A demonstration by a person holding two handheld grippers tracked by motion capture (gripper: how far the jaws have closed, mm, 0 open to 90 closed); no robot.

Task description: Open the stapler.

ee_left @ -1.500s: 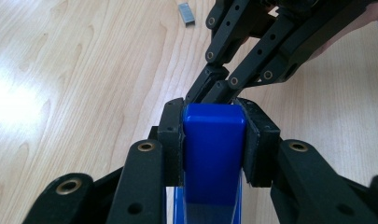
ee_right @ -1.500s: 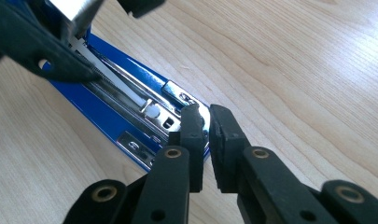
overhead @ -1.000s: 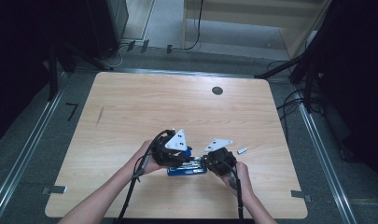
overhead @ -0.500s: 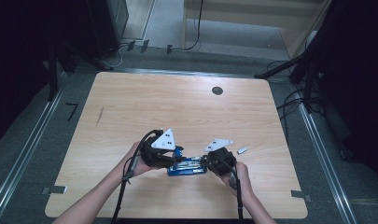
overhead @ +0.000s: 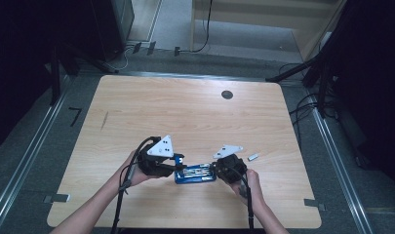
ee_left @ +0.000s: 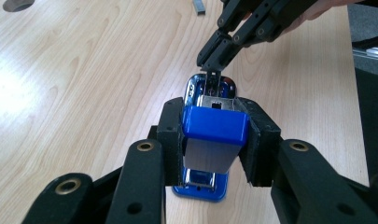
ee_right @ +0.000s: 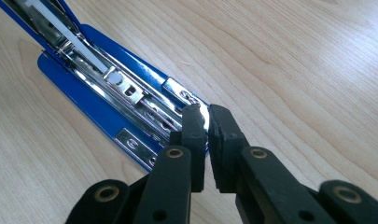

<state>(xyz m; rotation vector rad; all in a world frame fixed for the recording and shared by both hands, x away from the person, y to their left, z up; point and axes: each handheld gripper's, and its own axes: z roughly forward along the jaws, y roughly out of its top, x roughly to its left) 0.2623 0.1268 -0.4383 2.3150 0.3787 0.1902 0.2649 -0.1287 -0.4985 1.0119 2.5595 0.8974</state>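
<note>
A blue stapler (overhead: 195, 174) lies near the table's front edge, swung open, its chrome magazine (ee_right: 130, 93) bare above the blue base (ee_right: 74, 88). My left gripper (ee_left: 214, 135) is shut on the stapler's blue top cover (ee_left: 214, 123) and holds it lifted over the base (ee_left: 200, 192). In the high view the left gripper (overhead: 178, 165) sits at the stapler's left end and the right gripper (overhead: 217, 170) at its right end. My right gripper (ee_right: 207, 126) is closed on the thin metal front end of the magazine; the left gripper view shows the right gripper (ee_left: 212, 65) pinching it from above.
A small strip of staples (overhead: 253, 157) lies on the table to the right of the right hand, also seen as the staple strip (ee_left: 198, 5). A round dark hole (overhead: 227, 94) is set in the wooden tabletop (overhead: 151, 112) far back.
My left gripper has moved to the left with the stapler's top cover, opening the stapler wider. The right gripper has stayed at the front end.
</note>
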